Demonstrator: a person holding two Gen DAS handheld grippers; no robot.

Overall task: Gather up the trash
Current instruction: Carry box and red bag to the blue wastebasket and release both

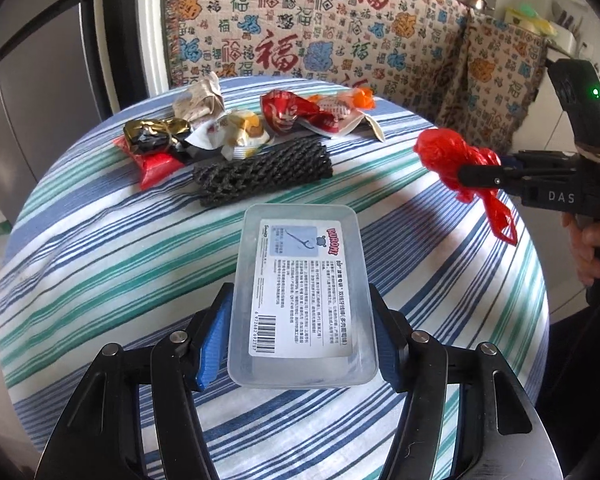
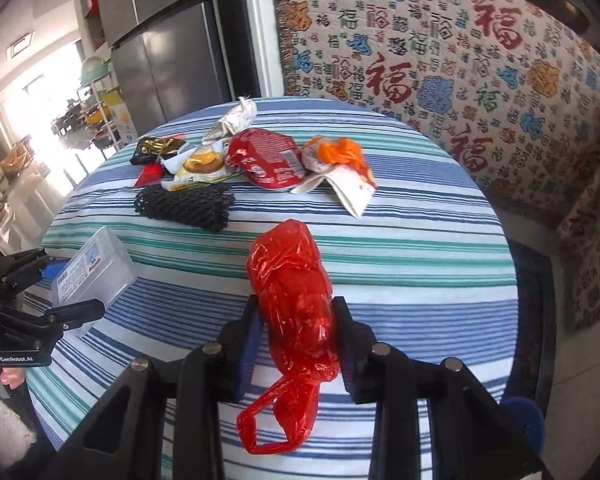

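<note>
The left gripper [image 1: 302, 344] is clamping a clear plastic box [image 1: 300, 292] by its two long sides, its blue pads [image 1: 210, 350] pressing in near the box's close end, so the box's long axis is running straight away from the fingers toward the far pile. The right gripper [image 2: 296, 344] is squeezing a crumpled red plastic bag [image 2: 292, 300] at its middle; the bag's length is also lying along the fingers, with its loose handle loop dangling below the near side. Both pieces appear to be hanging clear of the striped tablecloth [image 1: 80, 260], though contact under the box is hard to judge.

The remaining trash is sitting together at the far side of the round table: a black foam net [image 1: 262, 170] nearest, then a black-and-gold wrapper [image 1: 156, 136], a yellow snack packet [image 1: 240, 128], a red pouch [image 1: 292, 110], an orange wrapper [image 1: 352, 102] and crumpled paper [image 1: 200, 98].

Both hands are full, so the next move is probably carrying these two away; no bin is showing in either view. The near half of the table is lying bare, giving open room, and the two grippers are staying well apart, left and right.
</note>
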